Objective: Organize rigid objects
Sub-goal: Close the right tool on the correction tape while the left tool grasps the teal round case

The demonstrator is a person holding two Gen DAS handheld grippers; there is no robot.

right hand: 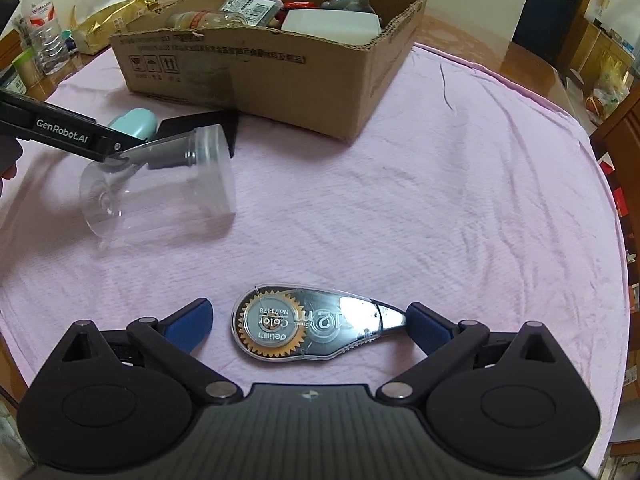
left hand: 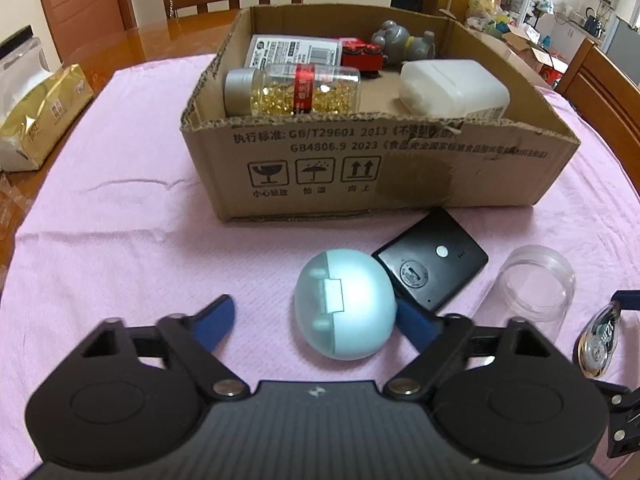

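My left gripper point(left hand: 316, 322) is open around a pale blue egg-shaped case point(left hand: 345, 304) lying on the pink cloth; its right finger touches the case, the left stands apart. My right gripper point(right hand: 310, 322) is open around a clear correction tape dispenser point(right hand: 310, 326) lying flat; its right finger touches the dispenser's tip. A black flat device point(left hand: 432, 266) lies just behind the case. A clear plastic jar point(right hand: 160, 188) lies on its side to the right of the case. The cardboard box point(left hand: 400, 168) beyond holds a capsule bottle point(left hand: 294, 89), a white container point(left hand: 454, 88), a grey toy point(left hand: 402, 42) and other items.
A gold tissue pack point(left hand: 38, 116) lies at the cloth's left edge. Water bottle point(right hand: 44, 20) and jars stand at the far left in the right wrist view. Wooden chairs stand behind and to the right of the table. Pink cloth point(right hand: 460, 208) spreads right of the box.
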